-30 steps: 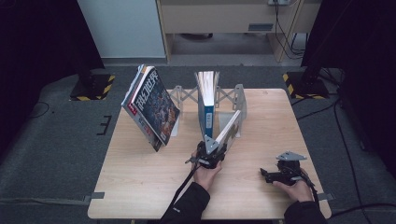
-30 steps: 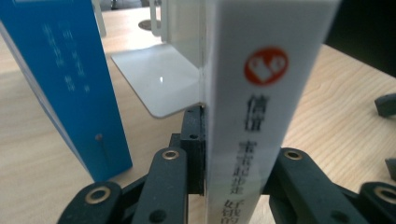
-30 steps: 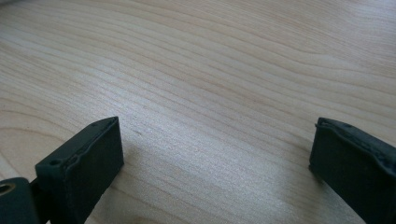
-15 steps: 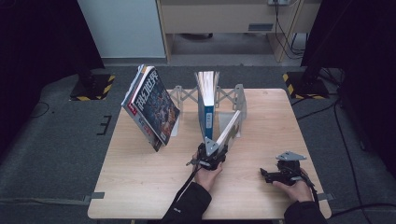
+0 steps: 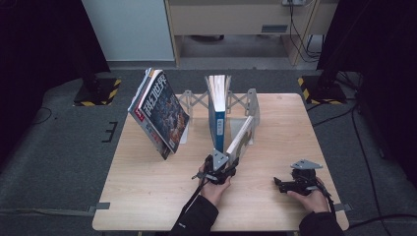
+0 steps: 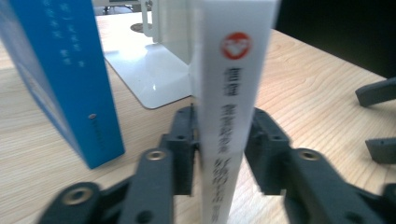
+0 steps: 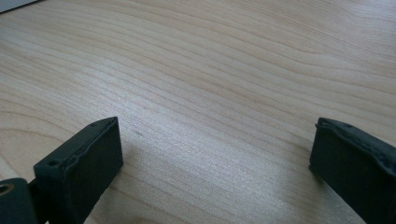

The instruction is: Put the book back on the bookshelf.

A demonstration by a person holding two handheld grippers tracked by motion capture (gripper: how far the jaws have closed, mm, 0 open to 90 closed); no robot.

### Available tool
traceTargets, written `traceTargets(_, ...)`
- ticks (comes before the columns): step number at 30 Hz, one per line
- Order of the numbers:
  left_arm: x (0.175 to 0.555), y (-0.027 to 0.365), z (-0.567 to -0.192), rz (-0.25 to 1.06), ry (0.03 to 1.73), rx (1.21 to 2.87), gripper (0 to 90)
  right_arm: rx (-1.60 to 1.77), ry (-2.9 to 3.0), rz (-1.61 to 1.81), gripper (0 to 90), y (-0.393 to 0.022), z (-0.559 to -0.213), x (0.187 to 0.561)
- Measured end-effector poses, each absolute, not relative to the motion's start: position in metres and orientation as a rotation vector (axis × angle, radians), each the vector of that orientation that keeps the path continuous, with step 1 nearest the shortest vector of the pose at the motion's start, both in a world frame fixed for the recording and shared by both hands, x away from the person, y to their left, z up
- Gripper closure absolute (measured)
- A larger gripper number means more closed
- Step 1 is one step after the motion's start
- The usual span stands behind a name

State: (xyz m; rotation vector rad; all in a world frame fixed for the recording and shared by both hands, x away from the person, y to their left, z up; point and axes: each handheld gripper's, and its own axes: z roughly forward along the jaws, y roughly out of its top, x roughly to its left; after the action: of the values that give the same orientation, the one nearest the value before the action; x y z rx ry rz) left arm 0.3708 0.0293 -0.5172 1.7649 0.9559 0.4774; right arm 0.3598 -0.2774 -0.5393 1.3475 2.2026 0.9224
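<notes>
A white book (image 5: 241,135) leans tilted against the white metal book rack (image 5: 251,101), its lower end near the table's middle. My left gripper (image 5: 222,164) is shut on its spine; in the left gripper view both pads of the left gripper (image 6: 224,126) press the white book (image 6: 233,84) from either side. A blue book (image 5: 218,123) stands upright in the rack just left of it, close to the blue book's spine (image 6: 60,70). My right gripper (image 5: 278,186) rests on the table at the front right, jaws wide open with bare wood between them (image 7: 215,149).
A stack of magazines (image 5: 162,110) leans at the table's left, beside the rack's left end. The rack's base plate (image 6: 154,70) lies behind the held book. The right gripper (image 6: 378,121) shows at the far right of the left gripper view. Bare wood (image 5: 147,187) spreads at the front left.
</notes>
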Motion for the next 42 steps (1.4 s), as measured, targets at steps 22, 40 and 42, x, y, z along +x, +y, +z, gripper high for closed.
traceTargets(22, 0.379, 0.007, -0.512, 0.436, 0.890, 1.772, 58.2, 1.347, 2.203, 0.922, 2.7, -0.277, -0.539, 0.360)
traceTargets(40, 0.395, -0.004, -0.505, 0.451, 0.859, 1.754, 59.7, 1.349, 2.203, 0.923, 2.6, -0.277, -0.539, 0.360)
traceTargets(42, 0.397, -0.005, -0.507, 0.442, 0.863, 1.742, 59.0, 1.346, 2.205, 0.923, 2.7, -0.277, -0.539, 0.360)
